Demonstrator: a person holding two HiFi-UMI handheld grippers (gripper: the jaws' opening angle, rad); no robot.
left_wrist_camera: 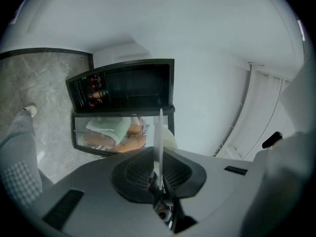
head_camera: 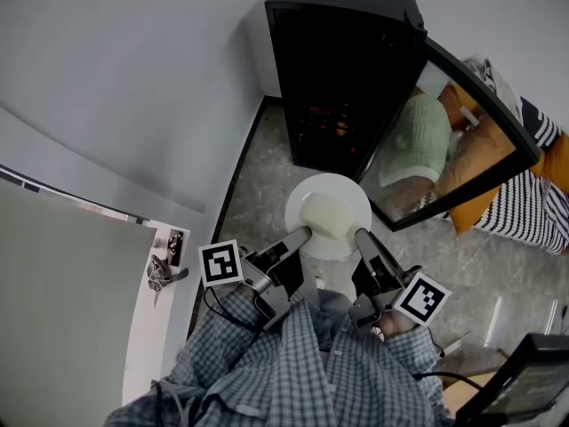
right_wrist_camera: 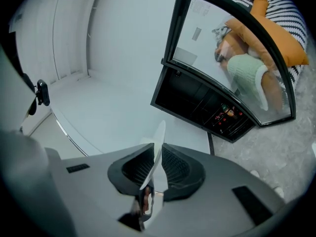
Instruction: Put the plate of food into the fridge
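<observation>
Checked sleeves (head_camera: 267,354) and two grippers hold a white plate (head_camera: 354,194) of pale food (head_camera: 324,213) in the air before an open black fridge (head_camera: 347,69).

The left gripper (head_camera: 302,235) has its jaws closed on the plate's near-left rim. The right gripper (head_camera: 361,235) has its jaws closed on the near-right rim. In each gripper view the thin edge is pinched between the ribbed pads. The plate sits about level, just ahead of both sets of jaws, above a marbled floor (head_camera: 258,194). Straight beyond the jaws stands the fridge, with small red items on a shelf inside. Its glass door (head_camera: 462,140) is swung wide to the right of the jaws, and orange and striped fabrics show at the pane. A white wall (head_camera: 133,78) runs off to the left.
</observation>
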